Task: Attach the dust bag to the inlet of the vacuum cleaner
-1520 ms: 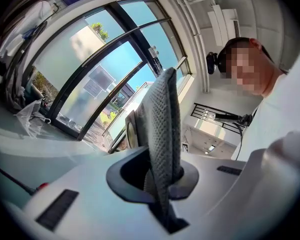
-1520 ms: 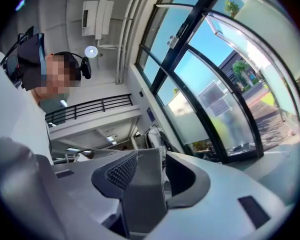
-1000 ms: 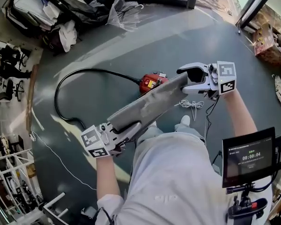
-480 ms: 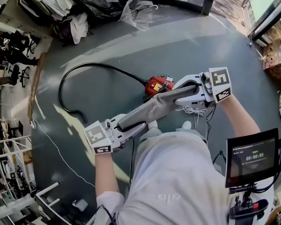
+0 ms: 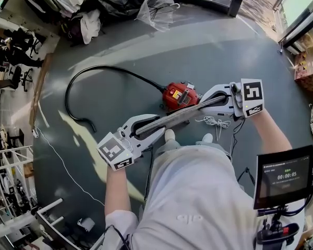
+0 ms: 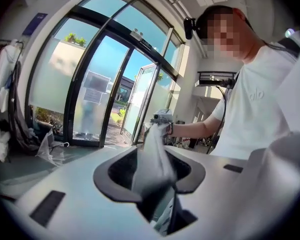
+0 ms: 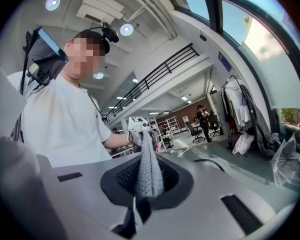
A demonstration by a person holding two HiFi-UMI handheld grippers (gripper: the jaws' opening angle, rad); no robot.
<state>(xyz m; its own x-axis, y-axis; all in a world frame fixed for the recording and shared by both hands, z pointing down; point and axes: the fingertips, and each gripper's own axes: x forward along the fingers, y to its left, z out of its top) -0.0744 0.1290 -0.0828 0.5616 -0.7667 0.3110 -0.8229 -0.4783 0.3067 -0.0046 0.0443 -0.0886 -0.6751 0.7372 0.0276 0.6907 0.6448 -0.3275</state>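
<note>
We are holding the bag (image 5: pixel 178 119) above the vacuum (image 5: pixel 180 95): our right hand-held gripper (image 5: pixel 204 102) is just clamping one end, our left hand-held gripper (image 5: pixel 160 125) just opening loosely around the other.

We note a dark grey floor (image 5: pixel 224 51), red vacuum cleaner (image 5: pixel 180 95) at centre, its black hose (image 5: pixel 105 66) looping left, white cord (image 5: pixel 214 121) just right, clothing heap (image 5: pixel 78 9) far left.

On the floor (image 5: pixel 120 46), the hose (image 5: pixel 115 66) loops left of the vacuum cleaner (image 5: pixel 180 96); the dust bag (image 5: pixel 182 116) stretches just before it, an umbrella (image 5: pixel 159 12) well behind.
</note>
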